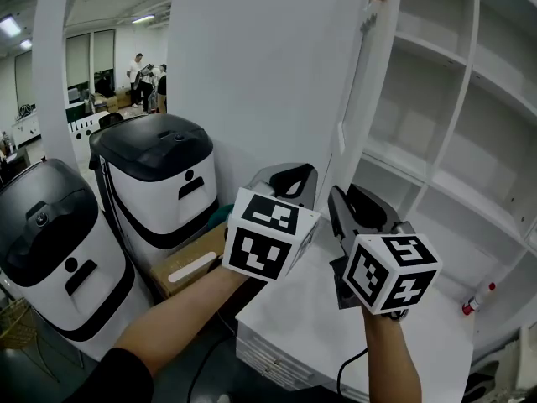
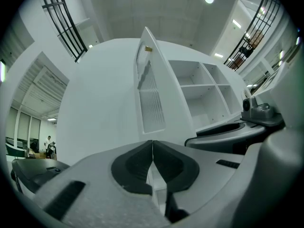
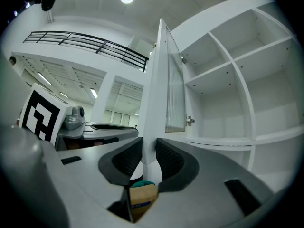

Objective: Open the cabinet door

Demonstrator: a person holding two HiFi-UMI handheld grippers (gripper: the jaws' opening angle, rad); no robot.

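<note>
The white cabinet door (image 1: 260, 74) stands swung out to the left, and the bare white shelves (image 1: 436, 141) behind it are exposed. In the right gripper view the door's (image 3: 154, 103) free edge runs upright between the jaws of my right gripper (image 3: 148, 158). The pads sit close on either side of that edge, and I see no press on it. In the head view the right gripper (image 1: 340, 204) is level, just below the door's edge. My left gripper (image 1: 294, 179) hangs beside it to the left. Its jaws (image 2: 152, 151) are shut with nothing in them, and they face the door (image 2: 152, 103).
Two white-and-black bin-like units (image 1: 159, 175) (image 1: 50, 242) stand at the left. A cardboard box (image 1: 189, 263) lies between them and a low white countertop (image 1: 319, 317). A red-capped marker (image 1: 477, 299) lies at the right. People (image 1: 147, 78) stand far back.
</note>
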